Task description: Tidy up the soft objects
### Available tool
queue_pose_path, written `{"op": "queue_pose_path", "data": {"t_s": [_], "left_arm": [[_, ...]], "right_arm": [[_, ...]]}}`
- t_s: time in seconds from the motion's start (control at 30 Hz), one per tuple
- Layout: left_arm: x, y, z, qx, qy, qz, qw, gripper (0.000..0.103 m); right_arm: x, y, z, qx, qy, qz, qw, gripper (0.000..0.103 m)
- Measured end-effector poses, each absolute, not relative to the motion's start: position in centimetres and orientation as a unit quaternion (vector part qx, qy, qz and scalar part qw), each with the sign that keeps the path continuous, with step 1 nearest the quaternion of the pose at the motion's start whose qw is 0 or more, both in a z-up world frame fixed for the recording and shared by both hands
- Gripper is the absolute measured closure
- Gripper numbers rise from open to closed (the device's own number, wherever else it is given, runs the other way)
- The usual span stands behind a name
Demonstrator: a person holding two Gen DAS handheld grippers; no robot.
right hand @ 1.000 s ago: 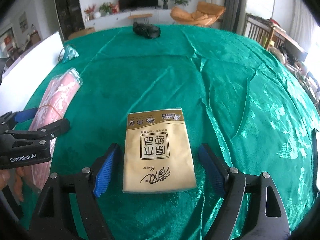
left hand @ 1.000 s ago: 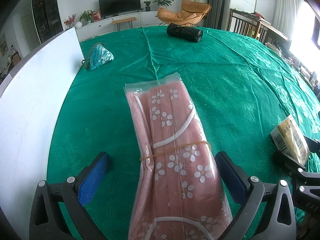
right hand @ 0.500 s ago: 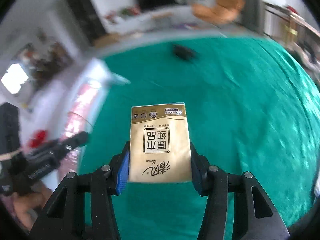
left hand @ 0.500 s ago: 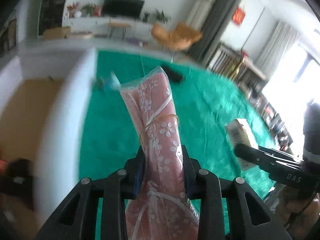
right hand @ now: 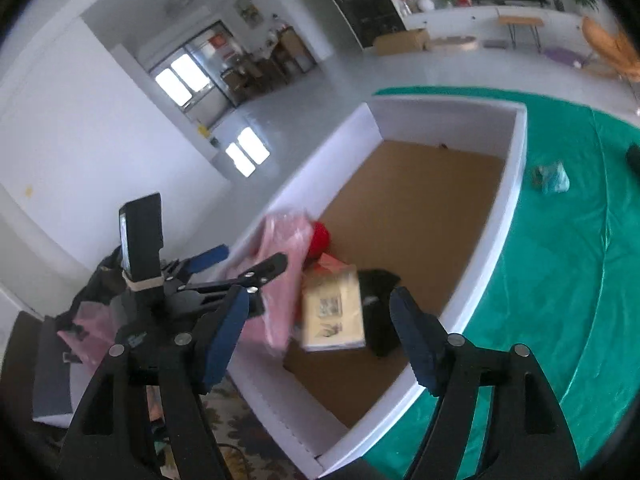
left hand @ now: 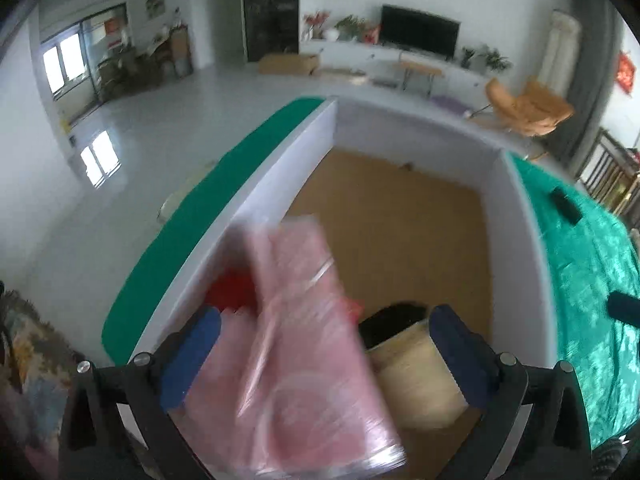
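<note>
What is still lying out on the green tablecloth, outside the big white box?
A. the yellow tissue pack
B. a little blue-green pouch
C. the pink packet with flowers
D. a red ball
B: the blue-green pouch sits on the green cloth beside the white box, outside its wall.

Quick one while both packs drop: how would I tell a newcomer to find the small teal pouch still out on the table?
Start at the big white box with the brown floor, standing on the green tablecloth. Look just outside its far right wall in the right wrist view: the teal pouch lies alone on the cloth there. It is the only blue-green, patterned, lumpy thing; the other item left out is a black roll.
</note>
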State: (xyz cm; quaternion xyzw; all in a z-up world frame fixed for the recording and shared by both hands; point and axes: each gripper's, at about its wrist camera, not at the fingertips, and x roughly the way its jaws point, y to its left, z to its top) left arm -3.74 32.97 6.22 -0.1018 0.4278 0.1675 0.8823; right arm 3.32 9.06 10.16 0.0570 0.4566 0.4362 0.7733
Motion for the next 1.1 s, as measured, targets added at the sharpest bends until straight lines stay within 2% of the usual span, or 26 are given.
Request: {"op": "queue_pose_path", "data": {"t_s": [0.13, 0.23, 0.33, 0.43, 0.57, 0.67, 0.8, 0.97, 1.1], "left_arm": [[-4.1, 32.1, 6.1, -0.13, 0.41, 0.161, 0.889, 0.0], [-2.6, 29.0, 6.8, -0.139, 0.404, 0.111, 0.897, 0.0], [-1.3, 24.3, 8.8, -0.125, 0.395, 0.048, 0.909, 0.0], [0.2, 17.6, 10.5, -0.097, 0.385, -0.032, 0.917, 0.0], [3.3, 8.1, 11.2, -0.015, 0.4, -0.122, 0.908, 0.0], [9.0, 3.3, 9.3, 0.02, 0.439, -0.164, 0.883, 0.0], [17.7, 1.0, 5.0, 0.048, 0.482, -0.103, 0.869, 0.0], [25.4, 0.7, 0.5, 0.112, 0.479, -0.01, 0.87, 0.0], [29.2, 2.6, -1.8, 0.078, 0.483, -0.01, 0.872, 0.0]], "right_arm": [[3.9, 4.1, 8.3, 0.022, 0.425, 0.362, 0.83, 0.027], [5.0, -1.8, 4.7, -0.029, 0.404, 0.247, 0.88, 0.027], [5.8, -8.7, -0.9, -0.069, 0.417, 0.109, 0.9, 0.027], [5.1, -14.4, -5.0, -0.052, 0.443, 0.043, 0.894, 0.027], [3.8, -17.9, -6.7, -0.014, 0.426, 0.022, 0.904, 0.027], [4.1, -18.9, -6.5, 0.012, 0.421, 0.015, 0.907, 0.027], [4.9, -18.5, -6.6, 0.01, 0.42, 0.018, 0.907, 0.024], [5.8, -17.8, -6.4, -0.004, 0.424, 0.02, 0.905, 0.022], [5.6, -18.1, -6.3, 0.007, 0.422, 0.025, 0.906, 0.021]]}}
